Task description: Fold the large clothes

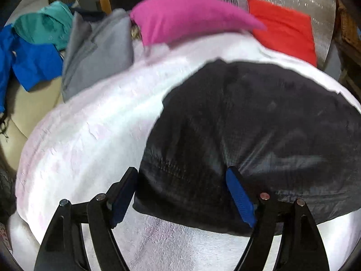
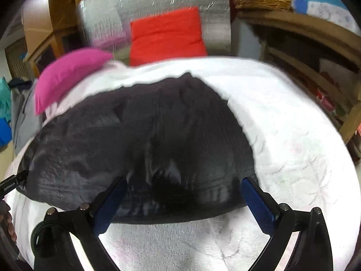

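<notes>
White bedding (image 1: pixel 85 140) carries a black garment (image 1: pixel 259 122), folded, near pink (image 1: pixel 185 15) and red (image 1: pixel 282 27) pillows. Left gripper (image 1: pixel 181 194) and right gripper (image 2: pixel 183 203) both spread their fingers wide over its near edge.

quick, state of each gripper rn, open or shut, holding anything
Left gripper: open, holding nothing, at the near edge of the black garment.
Right gripper: open, holding nothing, at the same garment's near edge.
</notes>
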`<state>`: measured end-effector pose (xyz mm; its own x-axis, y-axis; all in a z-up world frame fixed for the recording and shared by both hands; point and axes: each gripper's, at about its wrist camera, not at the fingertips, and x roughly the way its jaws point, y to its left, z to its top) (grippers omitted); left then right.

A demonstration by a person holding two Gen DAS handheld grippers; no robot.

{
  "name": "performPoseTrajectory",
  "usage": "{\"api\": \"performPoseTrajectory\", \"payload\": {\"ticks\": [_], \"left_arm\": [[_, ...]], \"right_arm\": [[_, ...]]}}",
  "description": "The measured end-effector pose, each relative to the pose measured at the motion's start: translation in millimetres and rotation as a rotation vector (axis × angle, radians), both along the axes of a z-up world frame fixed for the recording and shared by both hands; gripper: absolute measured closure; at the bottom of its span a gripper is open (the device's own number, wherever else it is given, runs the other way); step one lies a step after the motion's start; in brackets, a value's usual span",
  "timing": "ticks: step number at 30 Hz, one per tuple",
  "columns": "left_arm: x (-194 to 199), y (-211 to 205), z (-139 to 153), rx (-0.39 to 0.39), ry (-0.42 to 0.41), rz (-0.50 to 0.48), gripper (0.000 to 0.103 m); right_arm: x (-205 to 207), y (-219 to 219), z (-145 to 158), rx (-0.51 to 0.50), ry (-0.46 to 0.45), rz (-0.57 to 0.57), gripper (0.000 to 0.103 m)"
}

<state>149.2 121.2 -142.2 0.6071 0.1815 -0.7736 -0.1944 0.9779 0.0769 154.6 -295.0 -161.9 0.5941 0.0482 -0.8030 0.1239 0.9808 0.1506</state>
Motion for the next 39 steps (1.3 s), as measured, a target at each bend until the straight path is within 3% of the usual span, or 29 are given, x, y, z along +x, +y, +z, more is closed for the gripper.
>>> {"api": "performPoseTrajectory", "payload": {"ticks": [3,7,9,11,13,18,20,22,24,28,32,34,39], "left_arm": [[-2.2,6.2,10.9,-0.034,-0.001,0.005,0.022],[-11.3,12.8,28.8,-0.028,-0.076,0.013,0.022],[-6.8,14.5,17.0,-0.018,-0.025,0.011,0.022],[-1.0,16.5,-0.3,-0.026,0.029,0.000,0.021],[-1.6,17.2,4.6,-0.035,0.019,0.003,0.021],[-3.4,22.8,27.0,-0.010,-0.052,0.020,0.022],[4.0,30.0,15.9,-0.028,0.003,0.033,0.022],[9.6,32.6,3.3,-0.046,0.053,0.010,0.021],[8.0,33.6,6.2,-0.052,0.042,0.008,0.022],[3.1,37.7,26.0,-0.052,-0.035,0.035,0.023],[15.5,37.5,1.2,-0.043,0.053,0.010,0.022],[13.7,39.0,6.5,-0.050,0.040,0.016,0.022],[11.7,43.6,30.0,-0.030,-0.037,0.045,0.023]], "right_arm": [[1.7,-7.9,1.2,0.022,0.007,-0.016,0.000],[-3.0,-12.0,18.5,0.013,-0.048,-0.012,0.000],[-1.1,-11.9,17.6,0.009,-0.050,0.000,0.000],[8.7,-13.7,3.1,0.016,0.014,0.006,0.000],[9.9,-15.8,-2.2,0.041,0.049,0.002,0.000],[11.1,-34.9,15.4,0.077,0.000,-0.017,0.000],[14.0,-41.8,9.9,0.078,0.012,-0.026,0.000],[19.6,-48.1,-7.8,0.095,0.084,-0.026,0.000],[24.7,-54.8,-11.2,0.151,0.099,-0.032,0.001],[25.9,-67.2,8.2,0.171,0.029,-0.058,0.002],[35.8,-73.3,-7.2,0.178,0.096,-0.055,0.002],[38.1,-80.1,-15.5,0.263,0.137,-0.060,0.002],[43.2,-85.6,5.5,0.260,0.085,-0.078,0.003]]}}
